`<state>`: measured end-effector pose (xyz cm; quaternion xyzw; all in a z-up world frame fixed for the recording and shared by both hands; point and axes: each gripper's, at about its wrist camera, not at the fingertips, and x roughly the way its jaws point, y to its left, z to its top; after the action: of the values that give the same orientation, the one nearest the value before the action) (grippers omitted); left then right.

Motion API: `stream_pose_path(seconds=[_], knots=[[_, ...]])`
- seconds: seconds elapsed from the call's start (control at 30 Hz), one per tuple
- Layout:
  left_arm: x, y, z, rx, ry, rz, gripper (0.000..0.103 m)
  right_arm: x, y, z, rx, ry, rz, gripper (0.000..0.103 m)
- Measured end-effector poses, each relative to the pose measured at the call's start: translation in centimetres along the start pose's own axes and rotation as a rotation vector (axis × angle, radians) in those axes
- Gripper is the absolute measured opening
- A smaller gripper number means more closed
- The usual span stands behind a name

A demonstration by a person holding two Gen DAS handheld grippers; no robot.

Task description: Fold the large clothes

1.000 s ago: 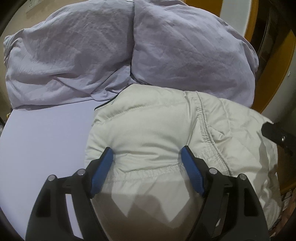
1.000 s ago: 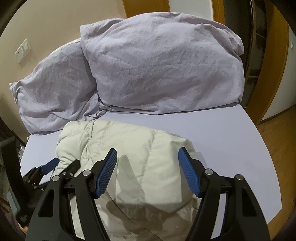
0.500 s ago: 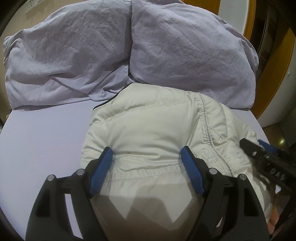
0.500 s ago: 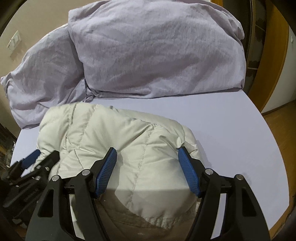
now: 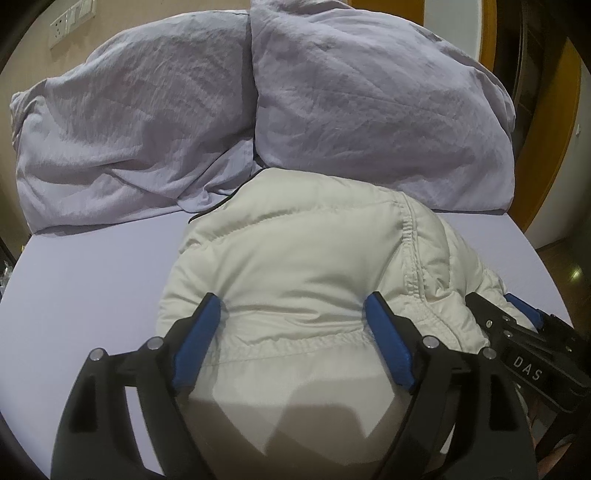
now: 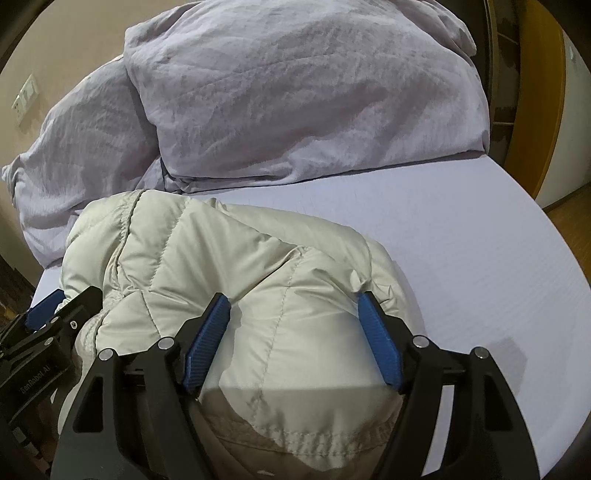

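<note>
A cream quilted puffer jacket lies bunched on the lilac bed sheet. My left gripper is open, its blue pads straddling the jacket's near hem. My right gripper is open too, its pads astride the jacket at its right side. Each gripper shows in the other's view: the right one at the jacket's right edge, the left one at its left edge. Neither gripper pinches fabric.
Two large crumpled lilac pillows fill the far side of the bed. A beige wall with a socket plate is behind. A wooden door frame and wooden floor lie to the right.
Both grippers have moved forward over the jacket and stayed open. The right gripper has come further into the left wrist view, and the jacket fills more of the right wrist view.
</note>
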<state>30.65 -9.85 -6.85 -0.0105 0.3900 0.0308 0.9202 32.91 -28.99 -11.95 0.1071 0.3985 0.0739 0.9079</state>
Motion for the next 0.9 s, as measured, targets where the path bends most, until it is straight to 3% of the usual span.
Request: stream_pose_path(seconds=[0.63,0.9], knots=[[1.0,-0.7,-0.5,0.014,-0.014,0.034,0.086,1.1,-0.5,-1.1,0.025,-0.03,0.006,0.076],[-0.3,0.2,1.9,0.003,0.036,0.025,0.086,-0.4,-0.6,1.0,0.04,0.013,-0.007,0.078]])
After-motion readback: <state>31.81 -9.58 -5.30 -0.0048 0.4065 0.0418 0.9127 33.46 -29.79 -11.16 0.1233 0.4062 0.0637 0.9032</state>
